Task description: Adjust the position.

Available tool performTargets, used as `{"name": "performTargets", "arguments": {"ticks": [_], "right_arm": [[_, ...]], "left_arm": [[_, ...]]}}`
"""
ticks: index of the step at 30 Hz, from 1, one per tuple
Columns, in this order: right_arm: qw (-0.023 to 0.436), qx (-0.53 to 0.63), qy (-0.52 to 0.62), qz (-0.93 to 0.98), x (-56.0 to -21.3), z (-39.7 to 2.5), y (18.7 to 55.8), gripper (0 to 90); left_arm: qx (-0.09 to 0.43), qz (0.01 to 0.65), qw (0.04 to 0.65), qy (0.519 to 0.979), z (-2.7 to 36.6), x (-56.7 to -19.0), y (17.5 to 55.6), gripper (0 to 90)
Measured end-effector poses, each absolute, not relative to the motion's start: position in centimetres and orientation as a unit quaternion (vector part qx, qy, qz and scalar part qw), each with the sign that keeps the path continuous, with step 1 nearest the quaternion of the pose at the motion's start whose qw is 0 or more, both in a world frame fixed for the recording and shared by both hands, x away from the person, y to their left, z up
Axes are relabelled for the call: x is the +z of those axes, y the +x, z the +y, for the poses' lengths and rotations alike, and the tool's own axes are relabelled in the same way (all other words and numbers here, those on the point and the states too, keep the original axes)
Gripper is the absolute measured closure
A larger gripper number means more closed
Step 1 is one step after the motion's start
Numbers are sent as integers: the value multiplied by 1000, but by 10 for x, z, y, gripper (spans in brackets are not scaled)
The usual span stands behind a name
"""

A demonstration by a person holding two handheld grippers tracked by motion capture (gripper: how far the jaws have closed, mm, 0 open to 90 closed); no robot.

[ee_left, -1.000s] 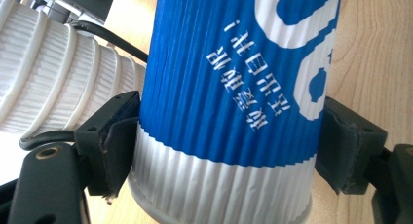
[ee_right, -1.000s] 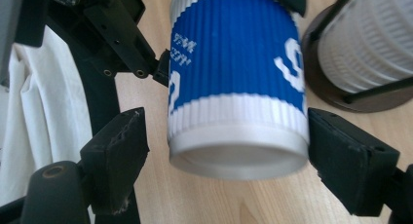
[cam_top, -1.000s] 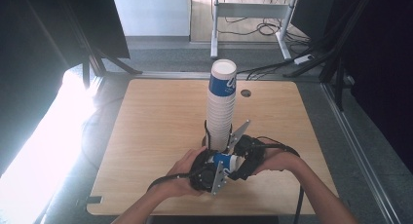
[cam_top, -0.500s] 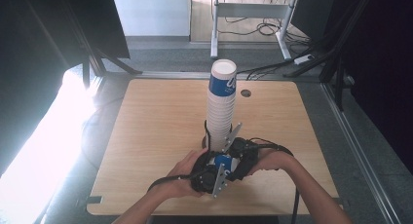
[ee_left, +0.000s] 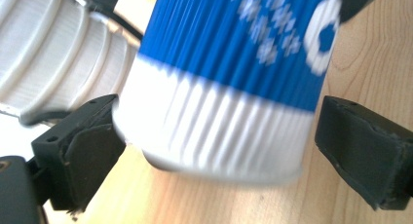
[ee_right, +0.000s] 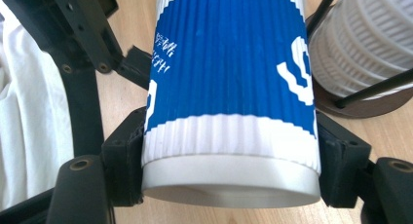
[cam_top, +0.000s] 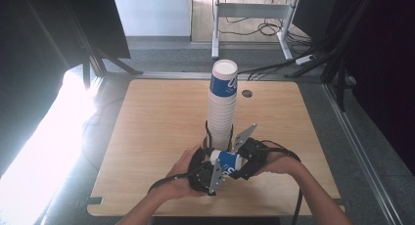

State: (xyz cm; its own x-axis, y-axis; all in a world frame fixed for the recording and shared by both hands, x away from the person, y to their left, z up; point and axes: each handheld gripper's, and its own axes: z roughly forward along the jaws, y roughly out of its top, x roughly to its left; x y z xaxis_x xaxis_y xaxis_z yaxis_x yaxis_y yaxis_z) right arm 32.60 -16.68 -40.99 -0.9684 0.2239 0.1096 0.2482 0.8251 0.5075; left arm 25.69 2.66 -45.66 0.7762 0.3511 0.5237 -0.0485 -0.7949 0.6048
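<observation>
Right gripper (ee_right: pixel 229 151): both jaws pressed flat against the white band of a blue-and-white ribbed paper cup (ee_right: pixel 229 87), clamped on it near its base. Left gripper (ee_left: pixel 214 136): jaws stand spread either side of the same cup (ee_left: pixel 229 78); the left one seems to touch the white band, the right one stands off with a clear gap, so released rather than gripping.

The cup (cam_top: pixel 228 161) lies on its side between the two grippers, near the front edge of the table (cam_top: pixel 147 117), just in front of the tall stack of cups (cam_top: pixel 221 105) in its wire holder at mid-table.

Judgement: a cup just off the stack, in mid handover. Next move calls for the left jaws to close squarely on the white band, gently; ribbed paper will crush.
</observation>
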Motion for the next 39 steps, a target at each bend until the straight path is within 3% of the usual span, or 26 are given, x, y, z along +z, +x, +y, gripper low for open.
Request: {"name": "performTargets", "arguments": {"ticks": [20,27,39], "right_arm": [[-72,-483,-177,-854,-431,-194,305,274],[-85,-537,-201,-815,-447,-198,298,274],[-121,-584,-213,-774,-465,-193,289,274]], "left_arm": [[141,285,491,811,82,-455,266,59],[73,312,533,783,91,-461,270,63],[12,333,566,754,90,-462,275,64]]}}
